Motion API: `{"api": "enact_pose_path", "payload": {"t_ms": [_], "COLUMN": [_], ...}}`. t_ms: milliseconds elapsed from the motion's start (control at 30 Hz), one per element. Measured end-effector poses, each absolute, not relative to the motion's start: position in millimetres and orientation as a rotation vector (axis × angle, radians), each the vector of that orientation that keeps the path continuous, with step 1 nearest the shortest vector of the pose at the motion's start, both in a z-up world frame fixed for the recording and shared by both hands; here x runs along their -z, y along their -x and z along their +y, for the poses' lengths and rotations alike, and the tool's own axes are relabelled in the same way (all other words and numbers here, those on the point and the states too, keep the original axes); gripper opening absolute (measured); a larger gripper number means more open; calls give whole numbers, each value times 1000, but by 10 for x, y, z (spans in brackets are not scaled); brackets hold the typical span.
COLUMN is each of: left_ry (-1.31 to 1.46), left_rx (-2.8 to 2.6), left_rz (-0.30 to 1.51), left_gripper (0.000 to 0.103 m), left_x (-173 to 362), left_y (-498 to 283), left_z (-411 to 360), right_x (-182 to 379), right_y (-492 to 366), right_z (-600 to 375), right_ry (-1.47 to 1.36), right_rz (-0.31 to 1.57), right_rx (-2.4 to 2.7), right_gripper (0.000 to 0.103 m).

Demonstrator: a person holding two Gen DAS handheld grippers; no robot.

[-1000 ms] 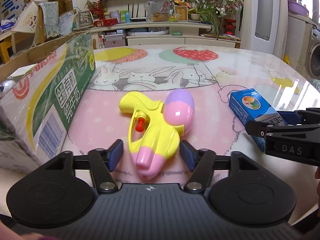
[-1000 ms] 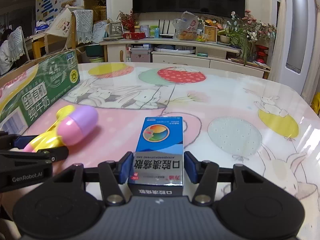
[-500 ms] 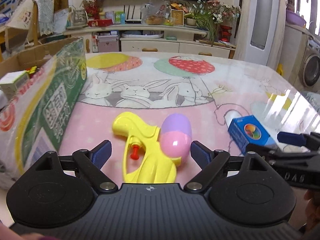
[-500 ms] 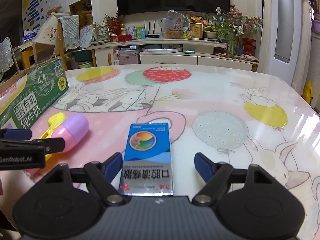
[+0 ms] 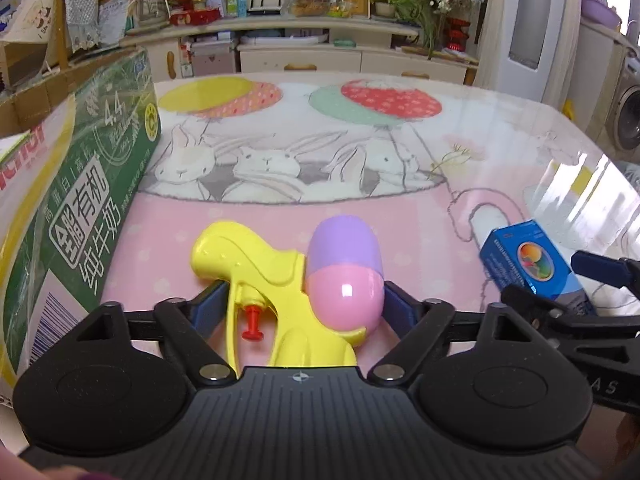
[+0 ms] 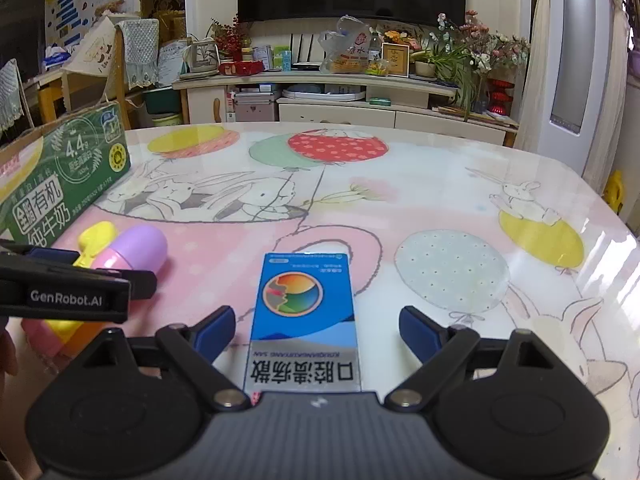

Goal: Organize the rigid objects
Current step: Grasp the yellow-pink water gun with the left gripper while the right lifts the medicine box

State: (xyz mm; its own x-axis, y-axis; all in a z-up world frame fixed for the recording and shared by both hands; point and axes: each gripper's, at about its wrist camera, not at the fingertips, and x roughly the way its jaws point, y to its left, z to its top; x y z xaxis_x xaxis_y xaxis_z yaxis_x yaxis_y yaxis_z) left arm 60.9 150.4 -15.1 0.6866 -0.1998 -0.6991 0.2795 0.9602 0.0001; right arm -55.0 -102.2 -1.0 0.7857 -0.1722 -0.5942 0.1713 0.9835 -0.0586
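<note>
Left gripper point(image 5: 294, 312), lower centre of left view: jaws closing, toy water gun point(image 5: 280, 280) between pads, contact not confirmed. Risk judged: round pink-purple tank squeezed off-centre, toy slipped sideways or twisted.

Right gripper point(image 6: 316, 326), lower centre of right view: jaws opening wide, blue box point(image 6: 306, 316) flat between them, clear gaps seen both sides. Risk judged: box nudged across glossy table point(image 6: 440, 184).

Green carton point(image 5: 80, 208) at far left; collision possible.
</note>
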Motion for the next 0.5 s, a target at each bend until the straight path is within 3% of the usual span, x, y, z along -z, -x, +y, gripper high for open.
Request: {"api": "enact_pose_path", "payload": {"t_ms": [233, 500], "left_ry": [-150, -204], "left_rx": [243, 240], "left_rz": [760, 741], "left_gripper": [96, 96], "left_x": [146, 92], "left_y": [-596, -577], "left_z": [1459, 1459], "right_x": [27, 28], "right_y": [526, 525], "right_z": [-1029, -975], "right_ry": [2, 45], "right_rz": [662, 655], "right_rx": [180, 188], "right_gripper": [51, 50]}}
